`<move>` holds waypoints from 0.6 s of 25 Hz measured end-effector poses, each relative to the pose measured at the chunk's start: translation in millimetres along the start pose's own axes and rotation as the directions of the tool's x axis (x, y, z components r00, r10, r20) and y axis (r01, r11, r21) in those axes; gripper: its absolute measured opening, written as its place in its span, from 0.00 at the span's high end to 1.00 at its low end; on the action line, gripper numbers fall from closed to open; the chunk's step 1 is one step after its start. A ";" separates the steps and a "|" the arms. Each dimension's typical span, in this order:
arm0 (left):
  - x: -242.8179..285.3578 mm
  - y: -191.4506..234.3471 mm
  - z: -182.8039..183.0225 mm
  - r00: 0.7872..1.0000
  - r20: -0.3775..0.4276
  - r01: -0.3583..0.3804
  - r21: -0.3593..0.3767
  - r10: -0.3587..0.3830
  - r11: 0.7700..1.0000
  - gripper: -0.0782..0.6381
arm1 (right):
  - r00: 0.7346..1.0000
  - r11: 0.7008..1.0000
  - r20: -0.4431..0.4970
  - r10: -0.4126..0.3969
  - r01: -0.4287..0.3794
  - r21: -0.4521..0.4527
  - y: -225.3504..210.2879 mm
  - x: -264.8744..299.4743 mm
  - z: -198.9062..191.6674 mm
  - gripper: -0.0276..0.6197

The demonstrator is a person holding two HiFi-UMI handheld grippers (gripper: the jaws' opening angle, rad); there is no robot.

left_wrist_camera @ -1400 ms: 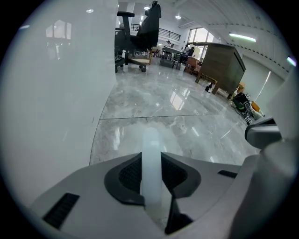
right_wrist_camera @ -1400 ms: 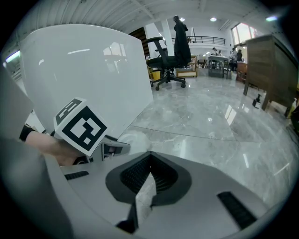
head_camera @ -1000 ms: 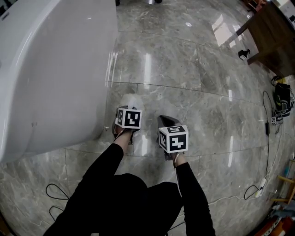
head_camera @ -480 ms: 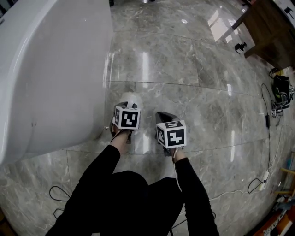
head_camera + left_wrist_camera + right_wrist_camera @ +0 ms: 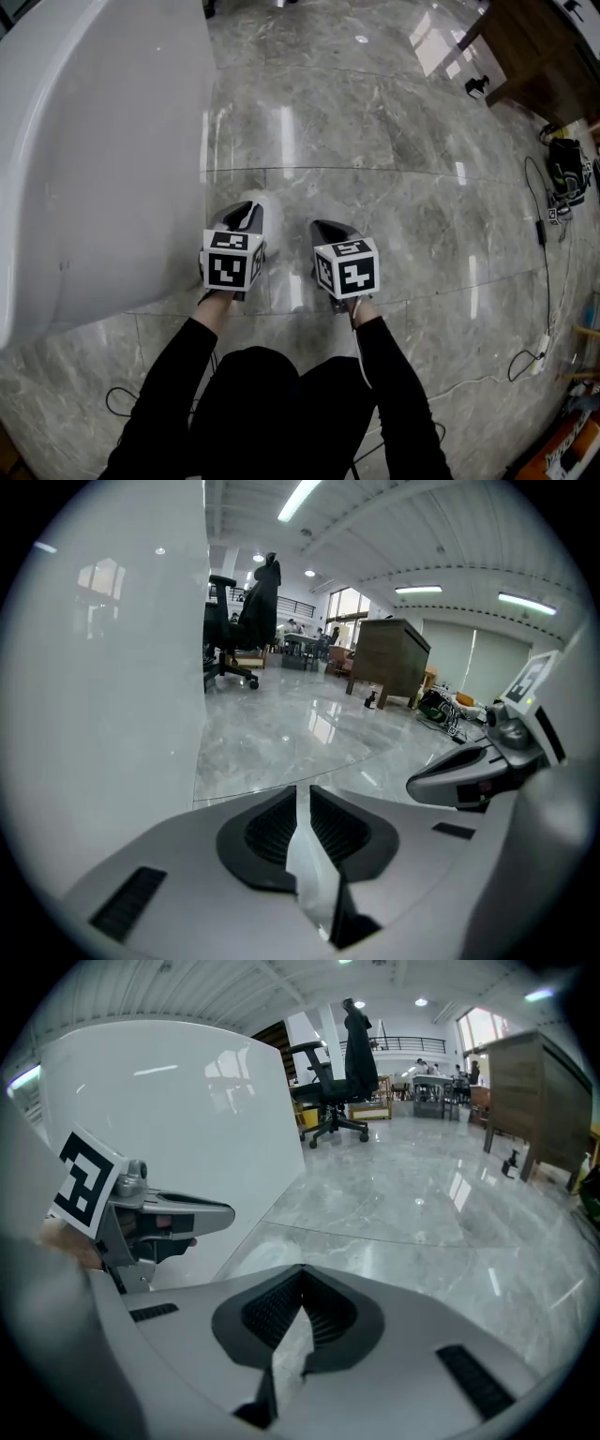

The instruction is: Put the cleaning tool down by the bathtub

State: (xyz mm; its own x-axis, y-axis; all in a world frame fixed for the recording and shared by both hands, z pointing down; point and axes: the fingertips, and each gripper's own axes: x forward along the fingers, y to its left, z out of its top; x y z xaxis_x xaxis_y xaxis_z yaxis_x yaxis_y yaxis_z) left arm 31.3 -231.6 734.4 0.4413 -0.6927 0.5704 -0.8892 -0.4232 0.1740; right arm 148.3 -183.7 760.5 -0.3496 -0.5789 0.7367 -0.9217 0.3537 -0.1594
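Observation:
The white bathtub (image 5: 103, 141) fills the left of the head view, and its glossy wall (image 5: 103, 667) stands close on my left. My left gripper (image 5: 246, 216) hangs beside the tub's foot, raised off the marble floor. Its jaws have just been closing; their tips meet and I see nothing between them (image 5: 298, 794). A pale whitish patch (image 5: 270, 204) lies on the floor by its fingertips; I cannot tell whether it is the cleaning tool or glare. My right gripper (image 5: 319, 228) hovers alongside, tips together and empty (image 5: 302, 1274).
A wooden cabinet (image 5: 544, 47) stands at the far right. A black bag (image 5: 567, 173) and cables (image 5: 542, 244) lie along the right side, and another cable (image 5: 122, 398) lies at the lower left. An office chair (image 5: 342, 1063) stands far ahead.
My left gripper has lifted off the floor and drawn back left toward me, its marker cube tipping upward. The right gripper has stayed where it was.

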 end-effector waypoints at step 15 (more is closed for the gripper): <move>-64.3 -13.9 36.1 0.985 0.121 0.116 0.040 -0.120 0.992 0.88 | 0.996 0.998 0.057 0.062 -0.063 0.016 8.5 -27.9 11.7 0.96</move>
State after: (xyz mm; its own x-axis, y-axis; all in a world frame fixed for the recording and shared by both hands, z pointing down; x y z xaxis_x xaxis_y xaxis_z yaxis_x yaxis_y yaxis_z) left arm 19.7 -202.3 666.4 0.5561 -0.7025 0.4441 -0.8265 -0.5237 0.2063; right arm 148.3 -173.1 731.0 -0.4149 -0.5969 0.6867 -0.9005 0.3776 -0.2158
